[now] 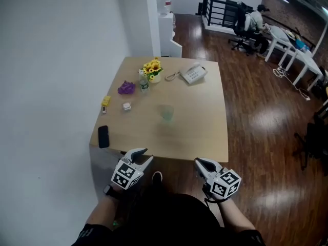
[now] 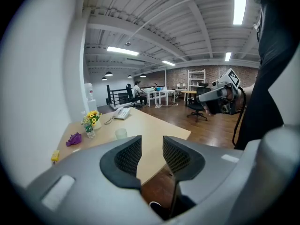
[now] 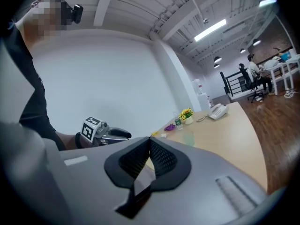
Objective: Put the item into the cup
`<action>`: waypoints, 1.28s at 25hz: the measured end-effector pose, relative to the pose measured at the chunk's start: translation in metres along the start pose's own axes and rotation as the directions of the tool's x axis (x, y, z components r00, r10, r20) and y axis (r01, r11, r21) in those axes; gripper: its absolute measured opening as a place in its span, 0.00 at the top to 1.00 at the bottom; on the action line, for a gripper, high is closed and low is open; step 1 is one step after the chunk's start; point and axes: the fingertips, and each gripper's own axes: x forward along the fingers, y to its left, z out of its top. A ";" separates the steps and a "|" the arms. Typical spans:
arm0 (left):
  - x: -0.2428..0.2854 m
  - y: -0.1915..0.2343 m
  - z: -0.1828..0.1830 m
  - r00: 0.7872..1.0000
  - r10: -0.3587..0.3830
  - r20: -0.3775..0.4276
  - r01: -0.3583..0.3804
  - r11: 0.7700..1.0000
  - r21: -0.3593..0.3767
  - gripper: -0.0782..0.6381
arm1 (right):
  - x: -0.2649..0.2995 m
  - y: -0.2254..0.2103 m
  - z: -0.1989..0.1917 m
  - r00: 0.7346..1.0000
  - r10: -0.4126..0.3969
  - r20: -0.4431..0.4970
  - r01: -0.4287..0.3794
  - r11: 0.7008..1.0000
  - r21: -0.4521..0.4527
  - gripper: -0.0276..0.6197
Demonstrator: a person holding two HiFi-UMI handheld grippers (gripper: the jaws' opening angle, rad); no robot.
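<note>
Low in the frame, short of the table (image 1: 197, 129), the left gripper (image 1: 145, 155) has its jaws wide apart and empty. The right gripper (image 1: 199, 162) is closed on nothing. The cup (image 1: 167, 113) stands mid-table, with a small white block (image 1: 126, 106) to its left.

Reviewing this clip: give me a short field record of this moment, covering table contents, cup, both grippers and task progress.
table: cup, yellow item, white cube, purple item, bottle, sunflowers, desk telephone, black phone
cup: upright, mid-table, apart from the other things
left gripper: open, empty, short of the table's near edge
right gripper: shut, empty, short of the near edge
task: not started
</note>
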 end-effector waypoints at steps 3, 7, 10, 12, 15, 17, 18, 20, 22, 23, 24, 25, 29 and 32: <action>0.005 0.033 -0.007 0.999 0.038 -0.017 -0.038 0.999 0.005 0.70 | 0.015 0.002 0.007 1.000 0.018 -0.001 -0.018 1.000 -0.006 0.95; 0.016 0.084 -0.013 0.996 0.077 -0.039 -0.078 0.997 -0.003 0.70 | 0.043 -0.001 0.021 0.999 0.035 -0.018 -0.035 0.999 -0.025 0.95; 0.027 0.125 -0.021 0.994 0.098 -0.056 -0.098 0.995 -0.007 0.70 | 0.069 -0.006 0.028 0.998 0.049 -0.032 -0.051 0.998 -0.040 0.95; 0.037 0.155 -0.024 0.992 0.111 -0.067 -0.112 0.994 -0.005 0.70 | 0.090 -0.011 0.036 0.998 0.053 -0.040 -0.055 0.997 -0.046 0.95; 0.053 0.205 -0.027 0.989 0.125 -0.077 -0.127 0.992 -0.024 0.70 | 0.125 -0.021 0.047 0.997 0.059 -0.052 -0.061 0.997 -0.054 0.95; 0.063 0.238 -0.028 0.987 0.134 -0.087 -0.138 0.990 -0.032 0.70 | 0.150 -0.028 0.052 0.996 0.063 -0.066 -0.066 0.996 -0.055 0.95; 0.067 0.254 -0.029 0.985 0.141 -0.096 -0.144 0.989 -0.033 0.70 | 0.161 -0.031 0.056 0.995 0.063 -0.074 -0.067 0.996 -0.052 0.95; 0.076 0.287 -0.035 0.981 0.155 -0.119 -0.160 0.986 -0.041 0.71 | 0.185 -0.034 0.061 0.994 0.063 -0.089 -0.067 0.997 -0.044 0.95; 0.088 0.321 -0.047 0.976 0.162 -0.146 -0.173 0.983 -0.060 0.71 | 0.211 -0.038 0.066 0.993 0.066 -0.102 -0.070 0.997 -0.035 0.95; 0.094 0.337 -0.054 0.973 0.162 -0.163 -0.176 0.982 -0.072 0.71 | 0.224 -0.039 0.067 0.992 0.068 -0.109 -0.072 0.997 -0.034 0.95; 0.101 0.352 -0.061 0.970 0.158 -0.182 -0.176 0.981 -0.084 0.71 | 0.237 -0.041 0.069 0.991 0.071 -0.115 -0.075 0.997 -0.035 0.95; 0.108 0.366 -0.069 0.968 0.151 -0.202 -0.173 0.980 -0.095 0.71 | 0.248 -0.042 0.071 0.990 0.072 -0.120 -0.077 0.996 -0.038 0.95; 0.131 0.415 -0.099 0.954 0.122 -0.275 -0.165 0.976 -0.139 0.71 | 0.281 -0.047 0.081 0.990 0.071 -0.125 -0.077 0.996 -0.049 0.95; 0.148 0.442 -0.122 0.936 0.111 -0.334 -0.171 0.973 -0.156 0.71 | 0.299 -0.050 0.089 0.989 0.076 -0.127 -0.084 0.995 -0.054 0.95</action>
